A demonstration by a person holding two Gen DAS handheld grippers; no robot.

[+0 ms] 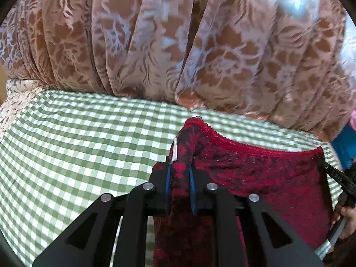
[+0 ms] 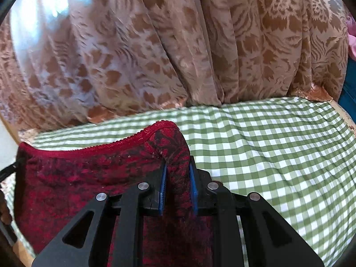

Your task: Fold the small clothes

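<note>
A small red garment with a black pattern and a lace-trimmed waistband (image 1: 255,169) (image 2: 89,169) hangs stretched between both grippers above the green checked cloth (image 1: 77,146) (image 2: 278,146). My left gripper (image 1: 180,166) is shut on the garment's left top corner, where a white label sticks out. My right gripper (image 2: 178,166) is shut on the right top corner, fabric bunched between its blue pads. In the left wrist view the right gripper's black finger (image 1: 338,175) shows at the far right edge. The garment's lower part is hidden behind the gripper bodies.
A brown and cream floral curtain (image 1: 178,44) (image 2: 178,44) hangs close behind the checked surface. A person's hand (image 1: 347,218) holds the right tool. Something blue (image 1: 344,151) and something pink sit at the far right.
</note>
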